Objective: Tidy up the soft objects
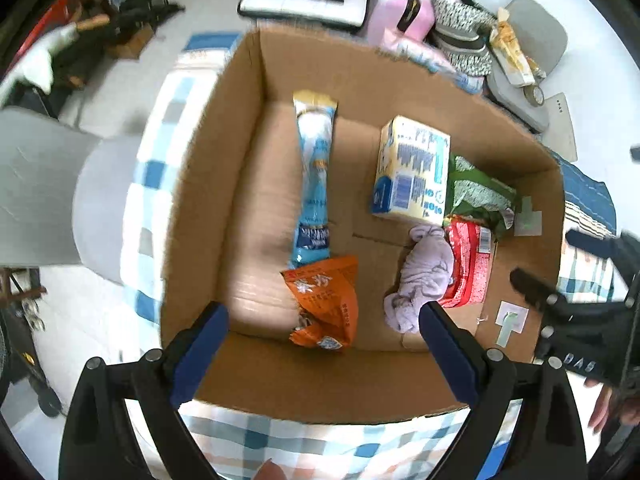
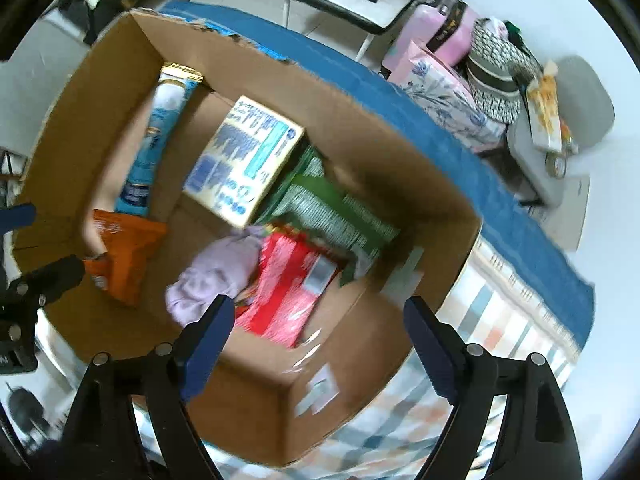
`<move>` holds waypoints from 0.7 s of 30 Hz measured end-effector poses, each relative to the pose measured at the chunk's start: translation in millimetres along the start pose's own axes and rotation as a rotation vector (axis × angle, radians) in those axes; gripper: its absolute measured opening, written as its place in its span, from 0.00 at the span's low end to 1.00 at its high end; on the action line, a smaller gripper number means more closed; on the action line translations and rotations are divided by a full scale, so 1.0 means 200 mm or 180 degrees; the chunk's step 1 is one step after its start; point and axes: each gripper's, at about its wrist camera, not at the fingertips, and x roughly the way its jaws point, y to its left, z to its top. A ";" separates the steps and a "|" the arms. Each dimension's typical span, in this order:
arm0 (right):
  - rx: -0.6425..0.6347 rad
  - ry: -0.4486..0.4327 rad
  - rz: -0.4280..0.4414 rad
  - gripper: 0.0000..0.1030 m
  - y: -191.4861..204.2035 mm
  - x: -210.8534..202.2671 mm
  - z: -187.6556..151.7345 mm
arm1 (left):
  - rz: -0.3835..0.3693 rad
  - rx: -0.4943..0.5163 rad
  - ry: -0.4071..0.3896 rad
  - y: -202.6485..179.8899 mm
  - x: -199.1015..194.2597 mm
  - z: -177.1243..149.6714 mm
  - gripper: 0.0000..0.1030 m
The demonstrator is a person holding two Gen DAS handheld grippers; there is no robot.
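Both the left gripper (image 1: 322,334) and right gripper (image 2: 318,326) hung wide and empty over the cardboard box (image 1: 248,168). The lilac cloth (image 1: 422,276), lower right of centre, looked light and floppy; best pinched at its bunched middle.

Probably bedroom, checked bedding (image 1: 152,184), suitcase (image 2: 452,36)

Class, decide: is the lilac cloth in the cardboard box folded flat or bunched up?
Bunched up. The lilac cloth lies as a wrinkled, lumpy heap on the cardboard box floor beside the red packet.
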 end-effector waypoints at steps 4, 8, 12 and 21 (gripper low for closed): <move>0.0555 -0.0098 0.0319 0.86 0.00 -0.03 -0.17 | 0.0167 0.0091 -0.0286 -0.02 -0.08 -0.04 0.95; 0.1052 -0.0189 0.0558 0.94 0.00 -0.07 -0.34 | 0.0229 0.0138 -0.0503 -0.04 -0.13 -0.11 0.95; 0.1390 -0.0413 0.0538 0.98 0.00 -0.15 -0.48 | 0.0310 0.0186 -0.0619 -0.04 -0.18 -0.19 0.95; 0.1562 -0.0703 0.0316 1.00 0.07 -0.36 -0.67 | 0.0424 0.0226 -0.0888 -0.06 -0.30 -0.35 0.99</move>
